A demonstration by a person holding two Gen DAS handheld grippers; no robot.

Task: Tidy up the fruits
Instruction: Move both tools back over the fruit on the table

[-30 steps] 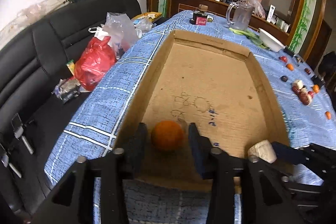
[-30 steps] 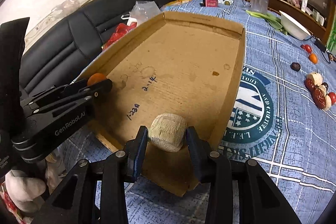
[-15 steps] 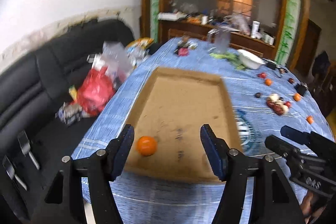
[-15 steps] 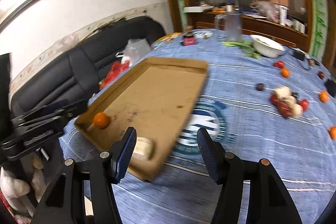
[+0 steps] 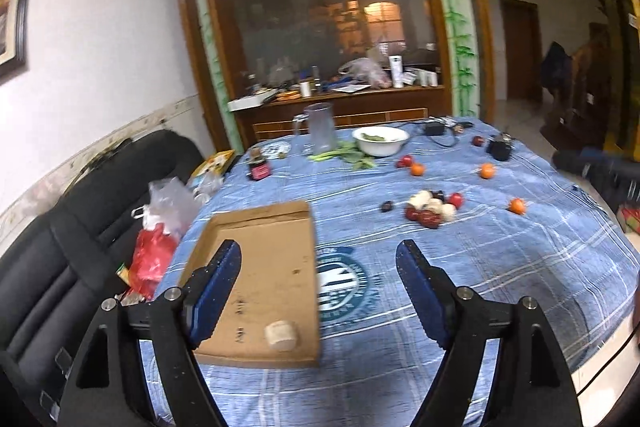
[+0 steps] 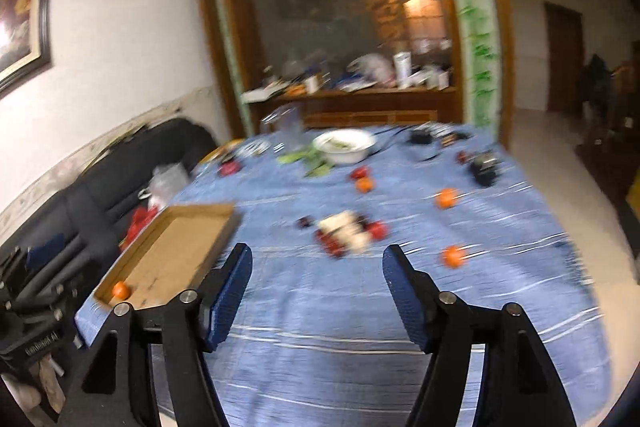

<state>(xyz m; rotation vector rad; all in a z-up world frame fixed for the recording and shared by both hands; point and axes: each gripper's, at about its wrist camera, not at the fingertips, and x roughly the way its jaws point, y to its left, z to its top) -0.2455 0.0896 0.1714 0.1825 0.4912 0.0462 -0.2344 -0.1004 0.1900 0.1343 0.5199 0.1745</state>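
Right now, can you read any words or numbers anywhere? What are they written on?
"GenRobot AI", blurred and only just readable, on the black body of the left hand-held gripper, at the right wrist view's lower left edge.
Handwritten dark marks on the floor of the cardboard tray: too small and blurred to read.
Round teal emblem on the blue tablecloth: lettering too blurred to read.
Dark jar's red label: too small to read.

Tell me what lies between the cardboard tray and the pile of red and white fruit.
Left wrist view: bare blue tablecloth between cardboard tray and fruit pile.
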